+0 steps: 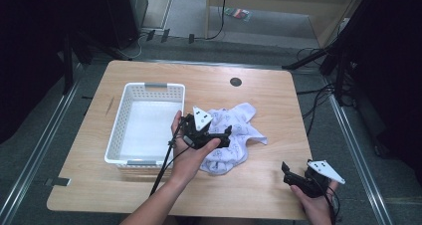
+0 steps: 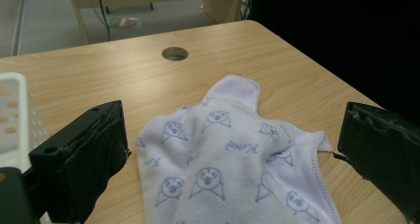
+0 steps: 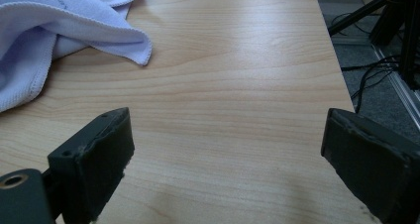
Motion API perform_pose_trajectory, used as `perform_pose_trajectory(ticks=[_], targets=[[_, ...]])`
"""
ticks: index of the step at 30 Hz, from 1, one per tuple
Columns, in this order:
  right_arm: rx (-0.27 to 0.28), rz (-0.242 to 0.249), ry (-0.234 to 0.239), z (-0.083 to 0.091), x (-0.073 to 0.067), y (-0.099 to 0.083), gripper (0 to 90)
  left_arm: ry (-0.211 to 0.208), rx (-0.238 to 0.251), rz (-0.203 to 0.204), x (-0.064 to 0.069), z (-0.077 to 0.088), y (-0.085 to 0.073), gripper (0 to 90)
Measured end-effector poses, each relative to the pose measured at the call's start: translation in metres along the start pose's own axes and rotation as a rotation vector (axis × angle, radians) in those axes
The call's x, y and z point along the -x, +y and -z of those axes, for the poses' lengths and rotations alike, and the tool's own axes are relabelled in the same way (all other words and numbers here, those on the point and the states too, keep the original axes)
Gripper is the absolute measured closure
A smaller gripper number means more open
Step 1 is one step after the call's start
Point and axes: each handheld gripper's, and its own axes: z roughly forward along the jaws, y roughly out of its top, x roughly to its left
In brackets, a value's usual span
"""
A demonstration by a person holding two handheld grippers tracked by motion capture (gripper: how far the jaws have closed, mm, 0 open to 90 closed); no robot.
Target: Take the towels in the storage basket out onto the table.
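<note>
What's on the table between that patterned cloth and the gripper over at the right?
Nothing: in the high view bare wooden table separates the cloth from the right gripper. The right gripper view also shows bare wood ahead of its open jaws.

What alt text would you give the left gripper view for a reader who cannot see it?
A crumpled pale lilac cloth printed with small cartoon faces lies on a wooden table, framed by the open black jaws of the left claw, which do not touch it. A white perforated basket sits at the left edge, and a round cable hole lies beyond the cloth.

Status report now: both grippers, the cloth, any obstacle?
Left gripper open above cloth, holding nothing. Right gripper open over bare table. Basket beside cloth; nothing blocking.
</note>
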Motion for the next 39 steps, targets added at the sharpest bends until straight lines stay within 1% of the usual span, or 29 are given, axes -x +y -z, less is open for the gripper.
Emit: perform_pose_trajectory(ticks=[2, 3, 4, 5, 6, 7, 8, 9, 10, 11, 12, 13, 14, 15, 17, 18, 19, 20, 22, 23, 24, 28, 30, 31, 32, 33, 35, 36, 39], targets=[[0.0, 0.001, 0.0, 0.0, 0.0, 0.0, 5.7, 0.008, 0.004, -0.003, -0.003, 0.003, 0.001, 0.0], [0.0, 0.0, -0.001, 0.0, 0.0, 0.0, 5.7, 0.02, 0.017, -0.001, -0.009, 0.008, 0.003, 0.0], [0.0, 0.0, -0.001, 0.0, 0.0, 0.0, 5.7, 0.02, 0.017, -0.001, -0.009, 0.008, 0.003, 0.0], [0.0, 0.001, -0.001, 0.0, 0.0, 0.0, 5.7, 0.032, 0.028, 0.005, -0.016, 0.015, 0.005, 0.0], [-0.001, 0.0, -0.002, 0.0, 0.0, 0.0, 5.7, 0.032, 0.028, 0.005, -0.016, 0.015, 0.005, 0.0], [-0.001, 0.001, -0.002, 0.0, 0.0, 0.0, 5.7, 0.048, 0.036, 0.002, -0.022, 0.019, 0.005, 0.0], [-0.001, 0.001, -0.002, 0.0, 0.0, 0.0, 5.7, 0.048, 0.036, 0.002, -0.022, 0.019, 0.005, 0.0], [0.0, 0.0, -0.002, 0.0, 0.0, 0.0, 5.7, 0.054, 0.04, 0.012, -0.028, 0.022, 0.006, 0.0], [0.0, 0.0, -0.002, 0.0, 0.0, 0.0, 5.7, 0.064, 0.044, 0.01, -0.033, 0.026, 0.006, 0.0], [0.0, 0.0, -0.002, 0.0, 0.0, 0.0, 5.7, 0.064, 0.044, 0.01, -0.033, 0.026, 0.006, 0.0], [0.0, 0.0, -0.002, 0.0, 0.0, 0.0, 5.7, 0.073, 0.049, 0.004, -0.038, 0.029, 0.006, 0.0], [0.0, 0.001, -0.003, 0.0, 0.0, 0.0, 5.7, 0.089, 0.056, 0.004, -0.046, 0.035, 0.005, 0.0], [0.0, 0.001, -0.003, 0.0, 0.0, 0.0, 5.7, 0.089, 0.056, 0.004, -0.046, 0.035, 0.005, 0.0], [0.0, 0.001, -0.003, 0.0, 0.0, 0.0, 5.7, 0.108, 0.062, 0.0, -0.053, 0.039, 0.005, 0.0], [-0.002, -0.001, -0.003, 0.0, 0.0, 0.0, 5.7, 0.123, 0.064, 0.011, -0.063, 0.045, 0.003, 0.0], [-0.002, -0.001, -0.003, 0.0, 0.0, 0.0, 5.7, 0.123, 0.064, 0.011, -0.063, 0.045, 0.003, 0.0], [-0.002, 0.002, -0.004, 0.0, 0.0, 0.0, 5.7, 0.138, 0.067, 0.021, -0.072, 0.05, 0.002, 0.0], [-0.002, 0.001, -0.004, 0.0, 0.0, 0.0, 5.7, 0.138, 0.067, 0.021, -0.072, 0.05, 0.002, 0.0], [-0.002, 0.001, -0.004, 0.0, 0.0, 0.0, 5.7, 0.153, 0.075, 0.031, -0.08, 0.056, 0.001, 0.0], [-0.003, 0.001, -0.005, 0.0, 0.0, 0.0, 5.7, 0.165, 0.08, 0.037, -0.088, 0.061, 0.001, 0.0], [-0.003, 0.0, -0.005, 0.0, 0.0, 0.0, 5.7, 0.165, 0.08, 0.037, -0.088, 0.061, 0.001, 0.0], [-0.005, -0.003, -0.006, 0.0, 0.0, 0.0, 5.8, 0.196, 0.092, 0.04, -0.105, 0.075, -0.001, 0.0], [-0.002, 0.001, -0.006, 0.0, 0.0, 0.0, 5.7, 0.2, 0.092, 0.045, -0.108, 0.078, -0.001, 0.0], [-0.004, -0.001, -0.007, 0.0, 0.0, 0.0, 5.8, 0.215, 0.096, 0.048, -0.115, 0.083, -0.002, 0.0], [-0.004, -0.001, -0.007, 0.0, 0.0, 0.0, 5.8, 0.215, 0.096, 0.048, -0.115, 0.083, -0.002, 0.0], [-0.004, 0.001, -0.007, 0.0, 0.0, 0.0, 5.8, 0.222, 0.101, 0.056, -0.121, 0.089, -0.003, 0.0], [-0.005, -0.002, -0.008, 0.0, 0.0, 0.0, 5.8, 0.228, 0.104, 0.057, -0.124, 0.091, -0.004, 0.0], [-0.005, -0.002, -0.008, 0.0, 0.0, 0.0, 5.8, 0.235, 0.111, 0.059, -0.13, 0.096, -0.005, 0.0], [-0.005, -0.002, -0.009, 0.0, 0.0, 0.0, 5.8, 0.248, 0.111, 0.063, -0.138, 0.102, -0.008, 0.0]])
